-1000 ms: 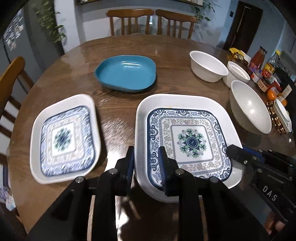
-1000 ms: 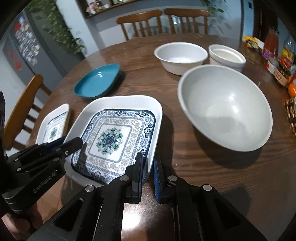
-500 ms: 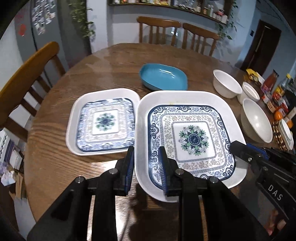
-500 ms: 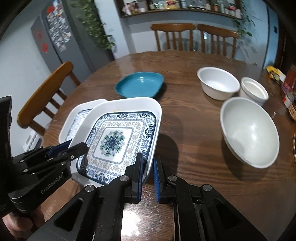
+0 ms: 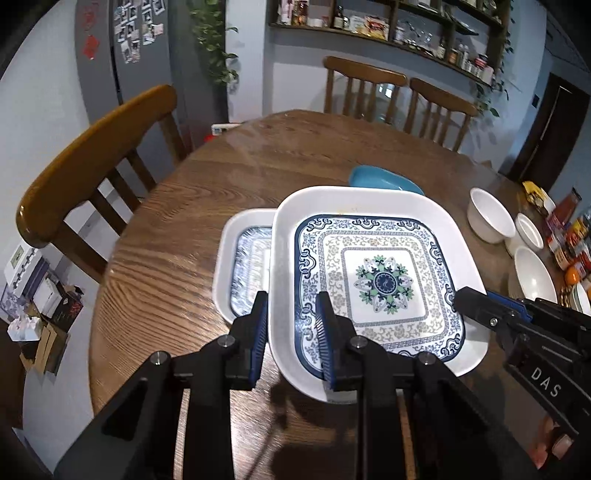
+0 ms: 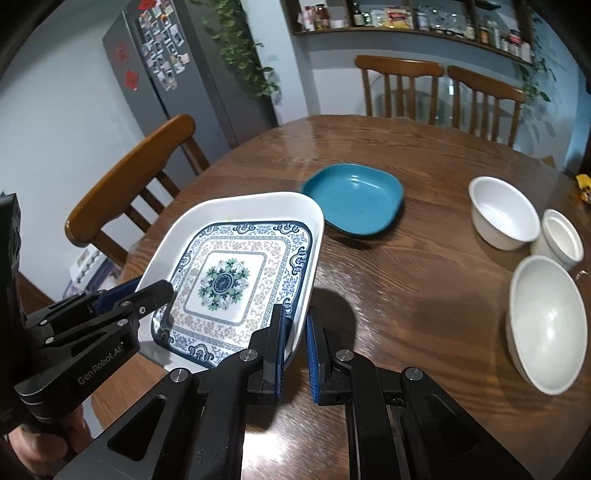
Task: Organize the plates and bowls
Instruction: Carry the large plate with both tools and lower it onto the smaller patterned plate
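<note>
Left gripper (image 5: 290, 325) clamping near-left rim of large square white plate with blue floral pattern (image 5: 373, 273), rim sitting between its fingers. Right gripper (image 6: 295, 343) pinching same plate's right edge, jaws nearly closed on it. Plate hanging tilted above round wooden table (image 5: 177, 266), overlapping smaller square patterned plate (image 5: 243, 266) lying beneath. Teal dish (image 6: 354, 199) sitting just beyond.

wood table (image 5: 177, 258), chairs (image 6: 125, 177), fridge w/ magnets (image 6: 159, 74), shelf (image 5: 388, 29)
</note>
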`<state>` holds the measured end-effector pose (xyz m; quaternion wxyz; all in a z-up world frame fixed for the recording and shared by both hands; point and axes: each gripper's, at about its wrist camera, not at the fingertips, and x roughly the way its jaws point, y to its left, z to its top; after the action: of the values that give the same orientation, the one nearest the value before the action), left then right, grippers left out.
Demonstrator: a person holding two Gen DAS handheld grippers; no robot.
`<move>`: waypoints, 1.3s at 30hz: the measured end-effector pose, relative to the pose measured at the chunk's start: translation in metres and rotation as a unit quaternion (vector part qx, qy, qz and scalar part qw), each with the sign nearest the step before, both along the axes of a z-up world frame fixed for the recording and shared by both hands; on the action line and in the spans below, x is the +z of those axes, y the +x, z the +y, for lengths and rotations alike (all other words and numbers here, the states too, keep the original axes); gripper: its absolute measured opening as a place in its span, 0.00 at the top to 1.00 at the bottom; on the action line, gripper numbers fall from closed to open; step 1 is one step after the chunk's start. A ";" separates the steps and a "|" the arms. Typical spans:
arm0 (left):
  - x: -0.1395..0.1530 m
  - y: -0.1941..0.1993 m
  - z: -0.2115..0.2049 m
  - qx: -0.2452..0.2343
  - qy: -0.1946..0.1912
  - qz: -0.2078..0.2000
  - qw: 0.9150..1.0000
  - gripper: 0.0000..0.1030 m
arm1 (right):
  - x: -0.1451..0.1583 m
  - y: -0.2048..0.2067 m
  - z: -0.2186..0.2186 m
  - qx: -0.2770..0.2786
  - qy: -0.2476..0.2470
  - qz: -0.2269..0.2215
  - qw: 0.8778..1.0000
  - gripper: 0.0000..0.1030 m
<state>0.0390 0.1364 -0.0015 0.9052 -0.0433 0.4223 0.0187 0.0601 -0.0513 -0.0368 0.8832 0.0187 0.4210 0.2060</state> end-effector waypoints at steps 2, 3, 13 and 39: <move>0.002 0.002 0.006 0.007 0.001 -0.004 1.000 0.78 | 0.003 0.003 0.007 0.006 -0.002 -0.003 1.000 0.88; 0.004 0.004 0.009 0.011 0.002 -0.006 1.000 0.78 | 0.004 0.005 0.010 0.008 -0.002 -0.005 1.000 0.88; 0.001 0.022 0.034 0.036 0.006 0.000 0.999 0.78 | 0.008 0.032 0.036 0.032 -0.005 -0.008 0.999 0.88; -0.044 0.053 0.043 0.048 0.009 0.063 0.997 0.78 | -0.038 0.071 0.060 0.040 -0.018 0.049 0.998 0.88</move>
<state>0.0921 0.1796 -0.0459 0.8754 -0.0540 0.4754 0.0688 0.1309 0.0085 -0.0749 0.8529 -0.0044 0.4676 0.2323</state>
